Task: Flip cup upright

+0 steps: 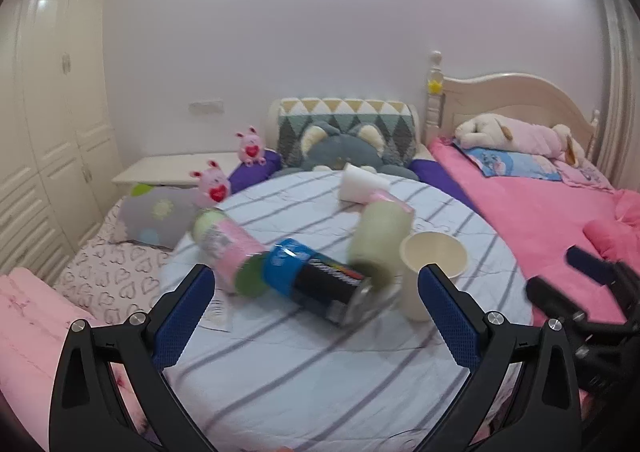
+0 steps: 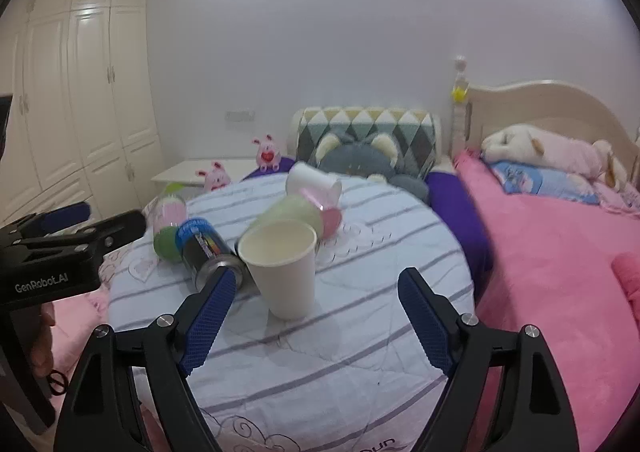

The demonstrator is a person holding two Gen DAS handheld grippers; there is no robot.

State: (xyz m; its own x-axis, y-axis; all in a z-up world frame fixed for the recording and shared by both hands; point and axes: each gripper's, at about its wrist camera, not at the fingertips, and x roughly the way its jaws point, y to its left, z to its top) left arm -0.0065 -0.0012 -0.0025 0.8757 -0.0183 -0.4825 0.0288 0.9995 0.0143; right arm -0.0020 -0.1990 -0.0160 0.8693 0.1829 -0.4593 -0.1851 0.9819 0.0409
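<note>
A cream paper cup stands upright, mouth up, on the round striped table. It also shows in the left wrist view at the table's right side. My right gripper is open and empty, with the cup just ahead between its fingers, apart from both. My left gripper is open and empty, facing a black and blue can lying on its side. A white paper cup lies on its side at the table's far edge, also visible in the left wrist view.
Two pink and green tubes lie on the table beside the can. A pink bed is to the right, with plush toys and pillows behind the table. White wardrobes stand at the left.
</note>
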